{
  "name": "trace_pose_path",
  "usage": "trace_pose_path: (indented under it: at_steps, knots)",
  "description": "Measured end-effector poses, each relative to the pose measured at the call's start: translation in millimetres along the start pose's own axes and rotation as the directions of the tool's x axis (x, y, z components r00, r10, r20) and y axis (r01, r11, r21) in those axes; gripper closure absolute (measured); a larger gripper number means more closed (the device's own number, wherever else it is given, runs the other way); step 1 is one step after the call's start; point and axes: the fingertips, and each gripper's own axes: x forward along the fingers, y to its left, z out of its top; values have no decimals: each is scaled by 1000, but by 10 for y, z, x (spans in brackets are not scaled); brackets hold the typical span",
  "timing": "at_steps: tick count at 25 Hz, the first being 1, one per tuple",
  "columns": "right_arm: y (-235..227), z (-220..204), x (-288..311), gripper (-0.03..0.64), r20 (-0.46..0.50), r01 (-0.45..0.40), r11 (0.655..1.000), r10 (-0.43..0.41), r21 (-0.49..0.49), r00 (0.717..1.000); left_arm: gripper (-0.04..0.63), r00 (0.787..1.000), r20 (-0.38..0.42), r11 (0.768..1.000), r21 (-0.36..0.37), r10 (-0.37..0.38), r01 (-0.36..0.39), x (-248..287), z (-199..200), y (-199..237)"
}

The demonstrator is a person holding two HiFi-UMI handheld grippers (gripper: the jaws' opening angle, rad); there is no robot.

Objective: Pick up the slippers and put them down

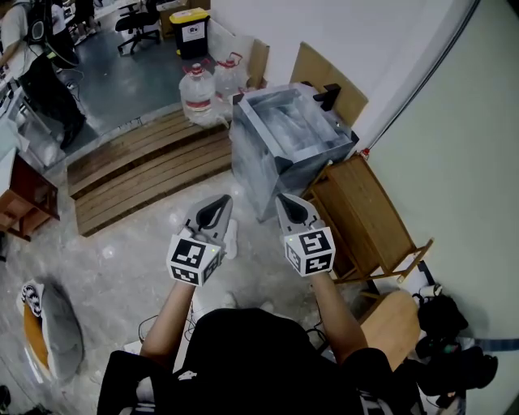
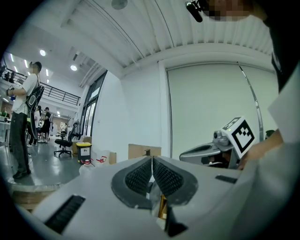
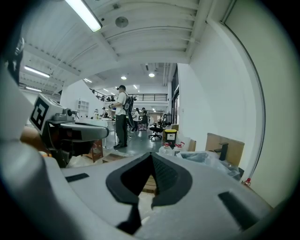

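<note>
Two empty grippers, jaws pressed together: left gripper, right gripper. Slippers unclear, perhaps the white shape on the floor beside the left. Yellow bin label illegible.

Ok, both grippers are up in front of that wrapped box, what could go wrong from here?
1. The left gripper and right gripper both have their jaws together and empty; they must open before any grab.
2. Their tips look close to the plastic-wrapped box; pushing ahead might snag the wrap.
3. No slipper shows clearly in any view, so reaching down now would be blind.
</note>
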Motion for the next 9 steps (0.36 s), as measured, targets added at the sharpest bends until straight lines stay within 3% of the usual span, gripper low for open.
trace_pose_path:
  at_steps: [4, 9]
  knots:
    - [-38, -21, -96, 629, 5, -14, 1000, 14, 6, 1000, 584, 1000, 1, 1000, -1, 20, -20, 7, 10, -109]
    - [-82, -60, -181, 629, 10, -24, 1000, 24, 0, 1000, 584, 997, 61, 998, 44, 50, -53, 53, -2, -146]
